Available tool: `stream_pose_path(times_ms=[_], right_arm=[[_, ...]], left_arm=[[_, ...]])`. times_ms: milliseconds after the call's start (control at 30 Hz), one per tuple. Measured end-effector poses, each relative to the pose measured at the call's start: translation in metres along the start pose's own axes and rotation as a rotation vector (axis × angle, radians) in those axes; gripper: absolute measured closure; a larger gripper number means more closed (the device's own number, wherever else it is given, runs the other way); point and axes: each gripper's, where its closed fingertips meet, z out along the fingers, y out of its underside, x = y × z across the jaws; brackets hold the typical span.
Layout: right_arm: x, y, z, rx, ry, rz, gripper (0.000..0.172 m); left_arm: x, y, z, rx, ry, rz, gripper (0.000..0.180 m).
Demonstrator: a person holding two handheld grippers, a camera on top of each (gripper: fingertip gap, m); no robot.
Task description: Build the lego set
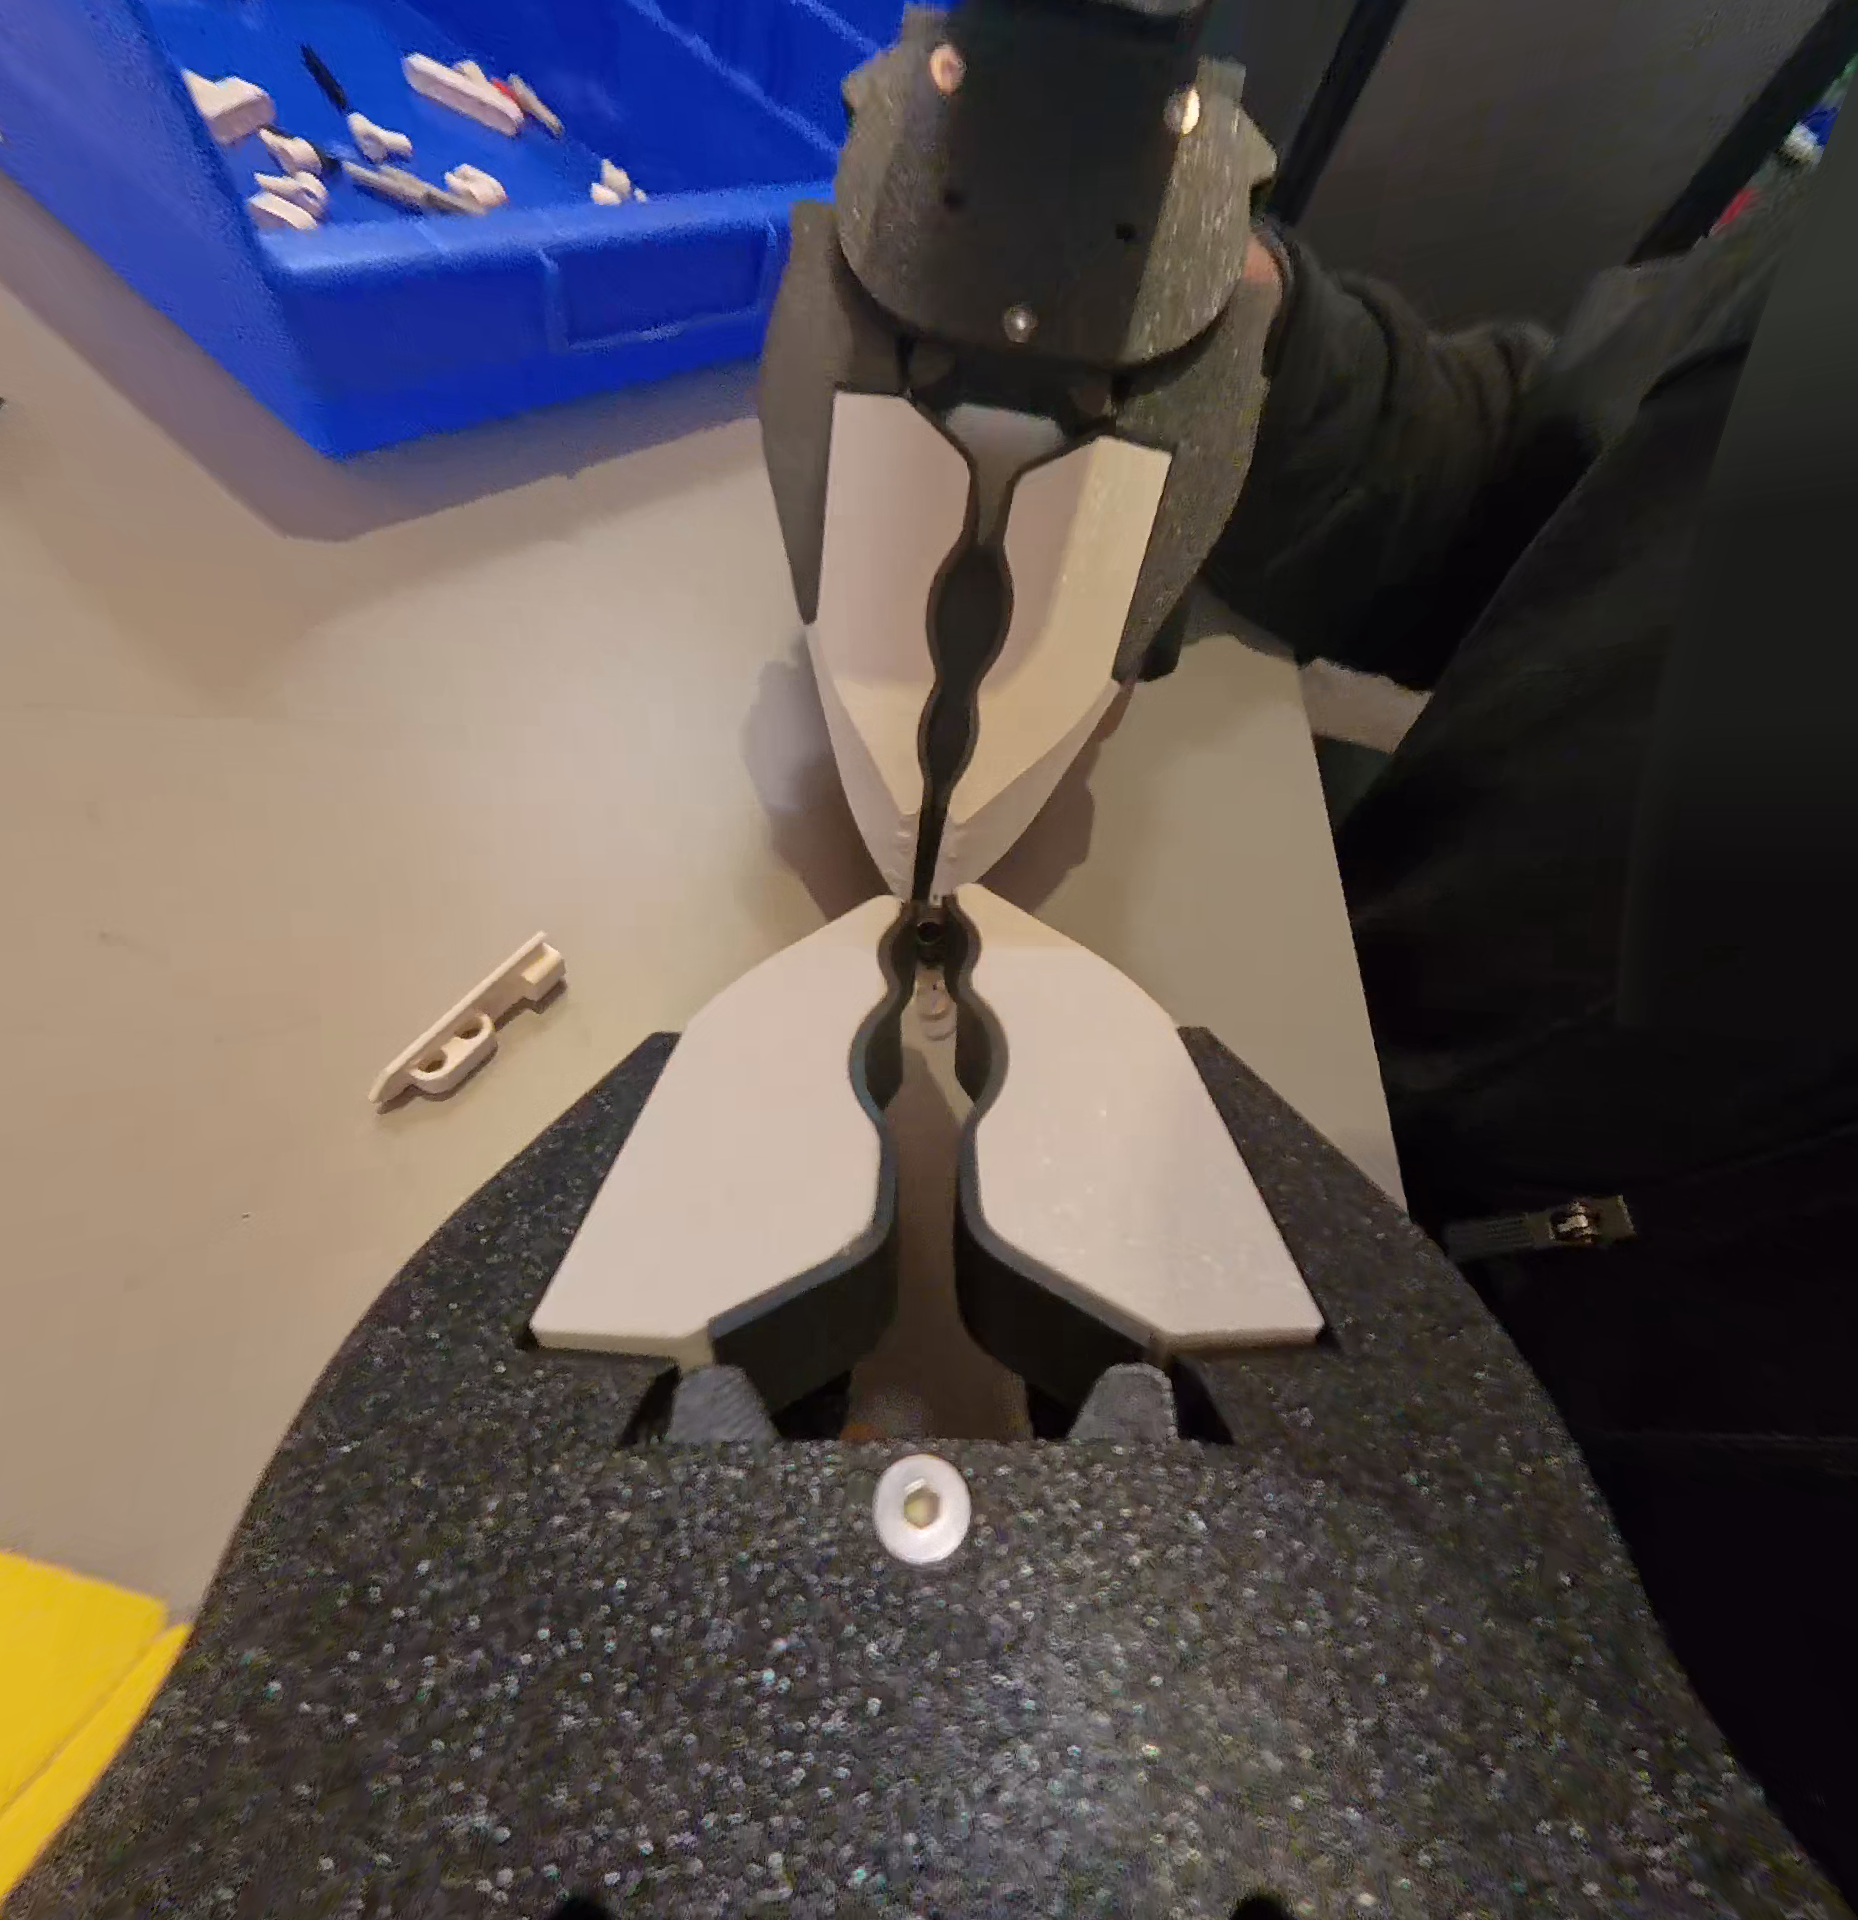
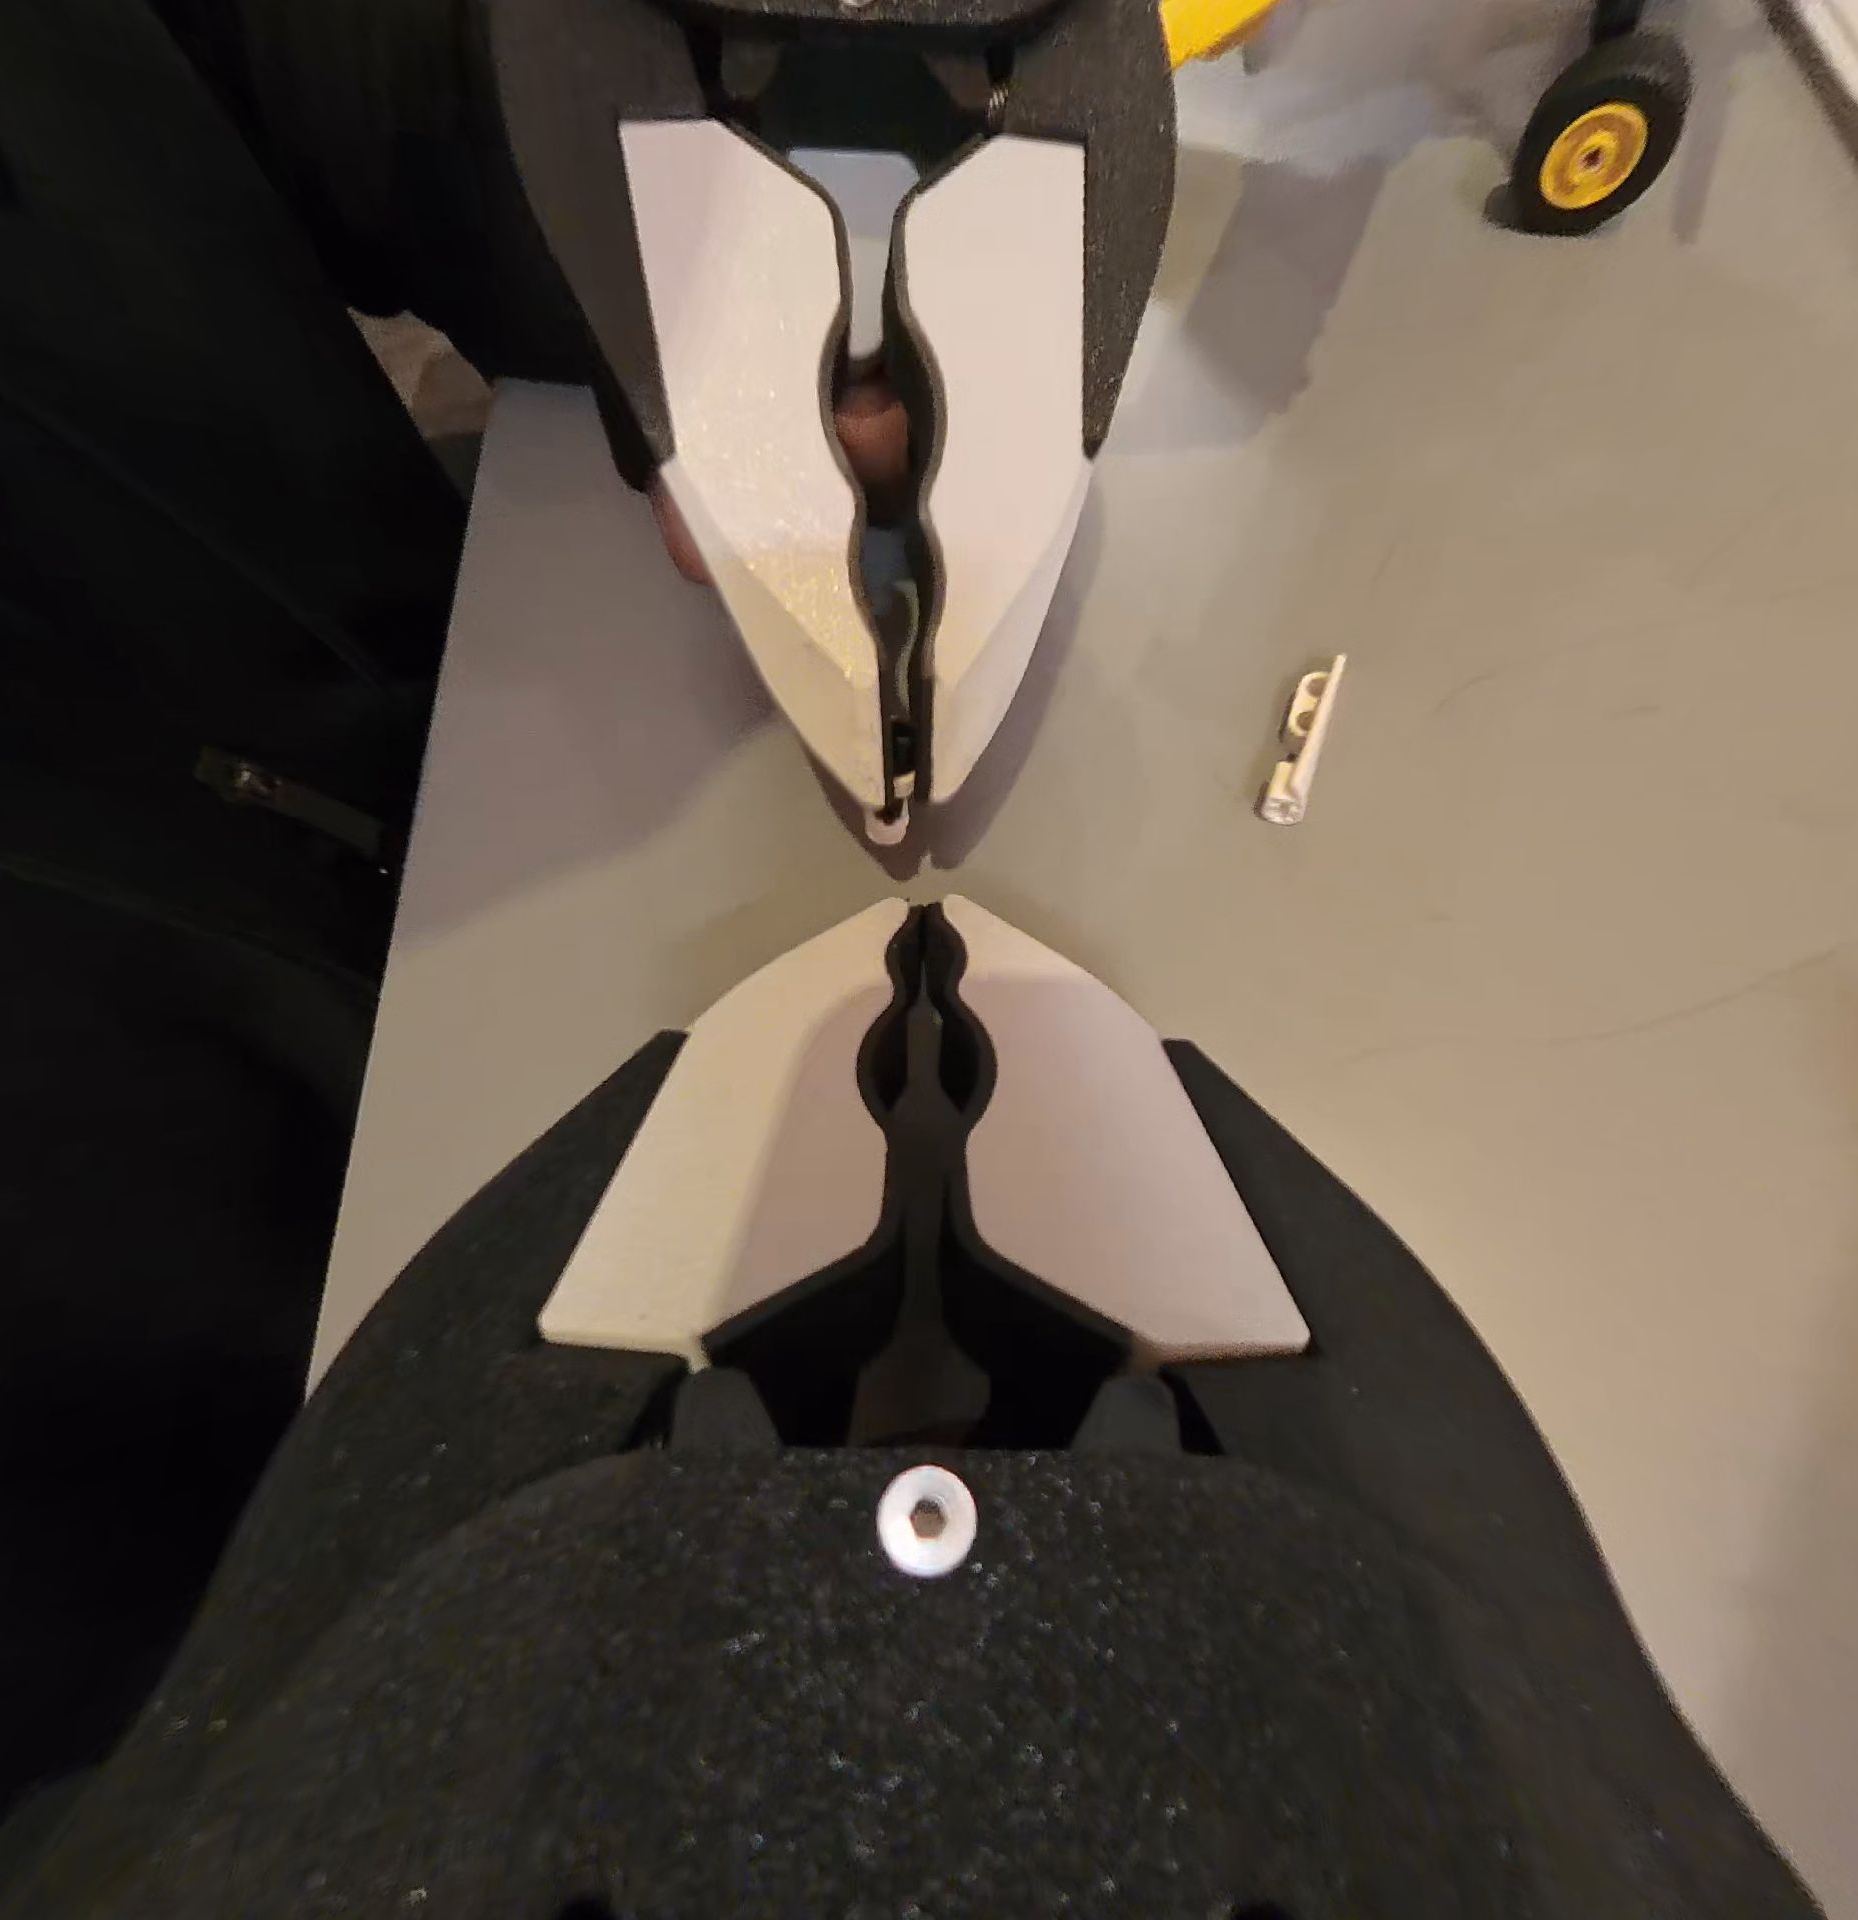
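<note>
Beige tabletop (image 1: 281, 779), blue bin (image 1: 437, 312) of white parts at far edge. Left gripper (image 1: 930, 920) jaws clenched on small white-and-black piece (image 2: 889, 821). Right gripper (image 2: 920, 912) jaws clenched together, tip just beside that piece. White bracket (image 1: 468, 1029) lies apart, untouched.

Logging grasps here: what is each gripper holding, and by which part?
The left gripper pinches a small white-and-black piece by its dark body, white end poking past the jaws. The right gripper is shut, nothing visible in it.
</note>
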Motion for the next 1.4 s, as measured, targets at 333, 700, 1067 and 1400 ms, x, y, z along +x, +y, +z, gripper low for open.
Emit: stream_pose_path(times_ms=[333,700,1067,1400], right_arm=[[0.001,-0.022,-0.01,0.188,0.003,0.032,0.154],[-0.003,-0.057,-0.022,0.458,-0.047,0.133,0.148],[-0.005,-0.067,-0.027,0.547,-0.091,0.181,0.164],[0.0,-0.062,-0.035,0.516,-0.04,0.129,0.165]], left_arm=[[0.0,-0.031,-0.012,0.233,0.03,-0.087,0.176],[-0.002,-0.062,-0.033,0.536,0.047,-0.182,0.176],[0.004,-0.066,-0.031,0.577,0.064,-0.161,0.176],[0.003,-0.057,-0.026,0.445,0.065,-0.112,0.163]])
